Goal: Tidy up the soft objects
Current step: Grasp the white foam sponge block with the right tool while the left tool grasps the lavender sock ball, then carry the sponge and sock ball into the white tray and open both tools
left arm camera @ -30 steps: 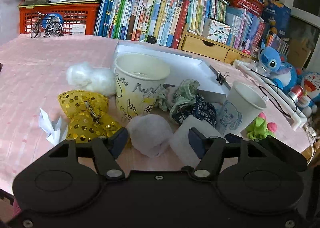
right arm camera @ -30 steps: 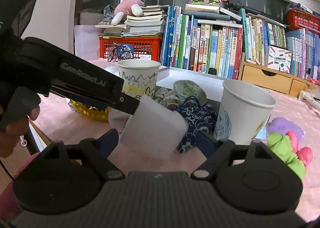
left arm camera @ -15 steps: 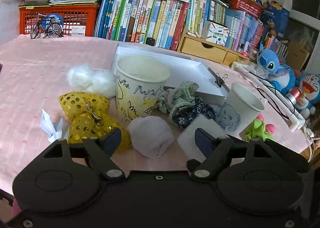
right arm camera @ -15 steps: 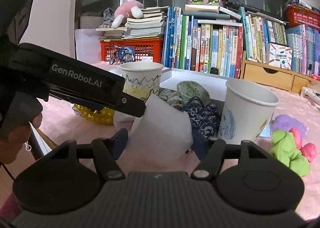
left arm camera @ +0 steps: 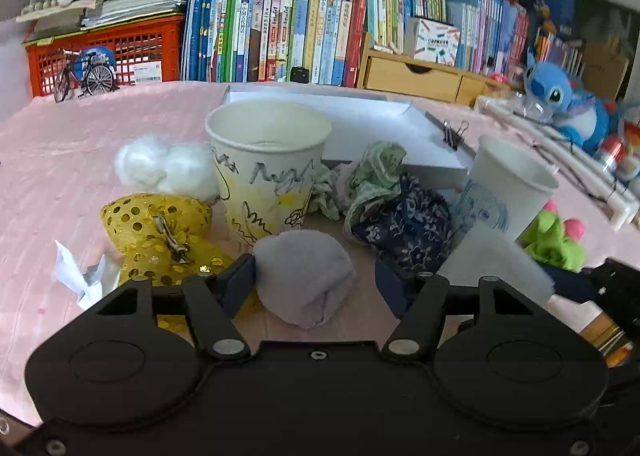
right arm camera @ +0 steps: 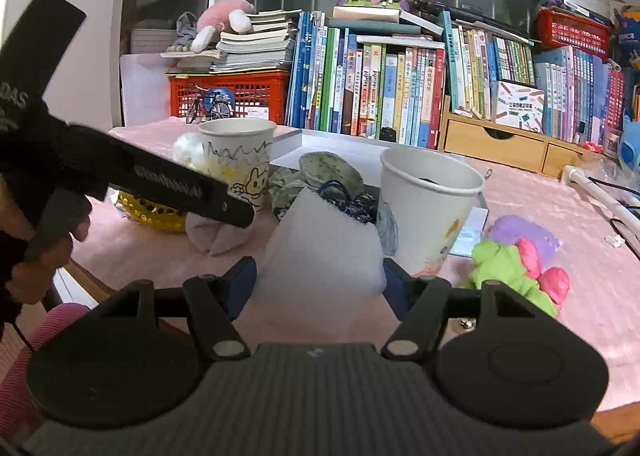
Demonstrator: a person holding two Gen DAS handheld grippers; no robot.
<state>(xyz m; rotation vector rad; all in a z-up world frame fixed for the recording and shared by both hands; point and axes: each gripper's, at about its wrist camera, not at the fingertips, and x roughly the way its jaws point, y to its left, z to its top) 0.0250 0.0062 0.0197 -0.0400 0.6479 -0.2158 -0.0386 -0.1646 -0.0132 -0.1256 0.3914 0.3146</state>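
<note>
White foam block (right arm camera: pixel 324 252) sits pinched in the right tongs (right arm camera: pixel 320 280) before the plain cup (right arm camera: pixel 428 208) — next, lift it over the rim. Left tongs (left arm camera: pixel 316 284) spread around the grey pouch (left arm camera: pixel 306 274) — unclosed.

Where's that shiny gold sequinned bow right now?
In the left wrist view the gold sequinned bow lies on the pink tablecloth, left of the doodled paper cup, between the white cotton fluff and crumpled white paper.
</note>
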